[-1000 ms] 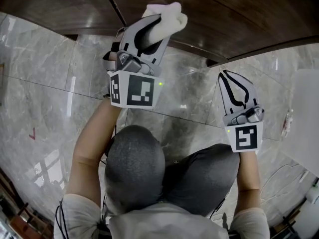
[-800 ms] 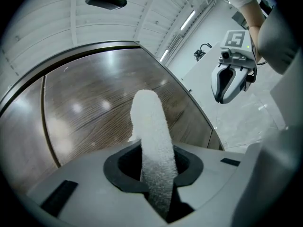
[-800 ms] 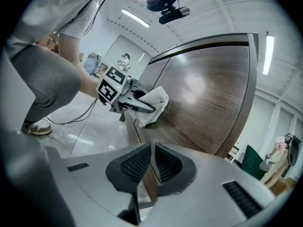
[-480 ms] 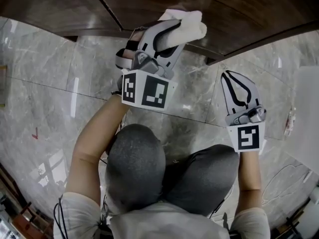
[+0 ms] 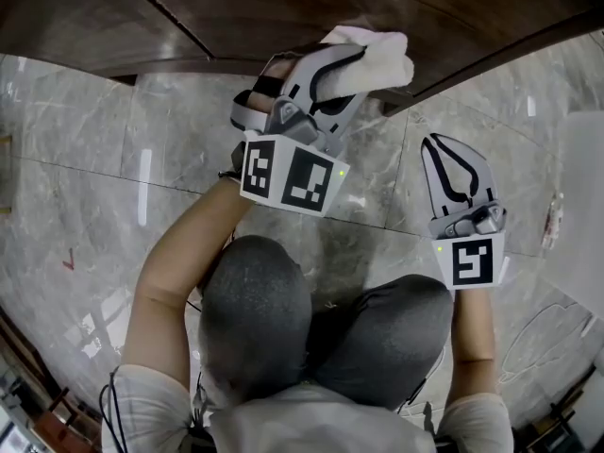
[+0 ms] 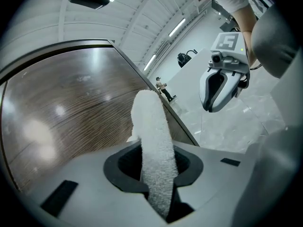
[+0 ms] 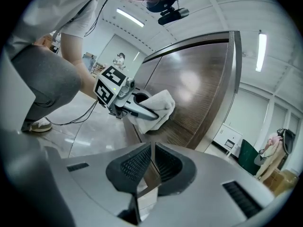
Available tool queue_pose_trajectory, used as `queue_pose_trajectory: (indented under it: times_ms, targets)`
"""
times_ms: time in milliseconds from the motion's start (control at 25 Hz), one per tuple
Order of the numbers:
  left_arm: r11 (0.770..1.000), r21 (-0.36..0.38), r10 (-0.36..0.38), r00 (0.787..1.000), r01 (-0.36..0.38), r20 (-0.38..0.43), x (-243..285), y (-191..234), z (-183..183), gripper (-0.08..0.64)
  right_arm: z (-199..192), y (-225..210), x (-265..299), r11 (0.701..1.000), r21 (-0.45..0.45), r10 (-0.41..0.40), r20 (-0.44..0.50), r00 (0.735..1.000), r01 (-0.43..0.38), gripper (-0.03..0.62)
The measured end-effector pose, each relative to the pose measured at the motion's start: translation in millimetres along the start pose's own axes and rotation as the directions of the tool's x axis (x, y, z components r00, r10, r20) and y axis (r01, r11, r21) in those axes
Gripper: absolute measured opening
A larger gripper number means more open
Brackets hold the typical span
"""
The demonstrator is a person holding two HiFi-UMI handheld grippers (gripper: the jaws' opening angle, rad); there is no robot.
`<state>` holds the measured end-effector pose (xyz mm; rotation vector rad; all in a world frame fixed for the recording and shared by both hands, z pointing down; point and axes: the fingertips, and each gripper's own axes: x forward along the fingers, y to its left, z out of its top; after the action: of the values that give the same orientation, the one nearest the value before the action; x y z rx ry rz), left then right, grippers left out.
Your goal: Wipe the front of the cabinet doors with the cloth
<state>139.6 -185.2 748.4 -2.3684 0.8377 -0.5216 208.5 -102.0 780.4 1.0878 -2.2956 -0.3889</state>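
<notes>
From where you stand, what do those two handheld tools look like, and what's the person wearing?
Both the left gripper and right gripper are light grey shells with black-lined tapered jaws, each carrying a white cube of black square markers and a green light. The person wears a pale short-sleeved top and grey trousers.

The cabinet door (image 5: 283,8) is glossy dark brown with fine wavy grain, and the cloth (image 5: 377,57) against it is plain white (a nubbly terry weave). Below the cabinet door the floor (image 5: 85,159) is pale grey veined marble. The left gripper (image 5: 363,78) and right gripper (image 5: 440,145) are light grey with black jaw linings and black-and-white square markers (image 5: 469,260).
</notes>
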Motion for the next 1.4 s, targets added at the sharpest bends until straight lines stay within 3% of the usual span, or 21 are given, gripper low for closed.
queue_pose_trajectory:
  times_ms: [480, 760, 960, 1240, 1400]
  targets:
    - [0.990, 0.023, -0.140, 0.989, 0.139, 0.053, 45, -50, 34, 0.107, -38, -15, -18, 0.999, 0.039, -0.030, -0.034, 0.999, 0.031, 0.051]
    - [0.982, 0.002, -0.186, 0.979, 0.187, 0.078, 57, -62, 41, 0.107, -48, -16, -19, 0.999, 0.032, -0.027, -0.052, 0.998, 0.029, 0.051]
    - [0.963, -0.063, -0.256, 0.961, 0.264, 0.105, 57, -72, 44, 0.107, -53, -13, -17, 1.000, 0.016, -0.023, -0.053, 0.998, 0.024, 0.051]
    - [0.964, -0.065, -0.249, 0.959, 0.259, 0.133, 12, -46, 19, 0.106, -42, 0, 11, 0.993, 0.116, -0.033, -0.034, 0.999, 0.036, 0.051]
    - [0.961, -0.189, -0.177, 0.976, 0.200, 0.130, -12, -13, -5, 0.106, -8, 4, 37, 0.988, 0.153, -0.018, -0.007, 1.000, 0.019, 0.051]
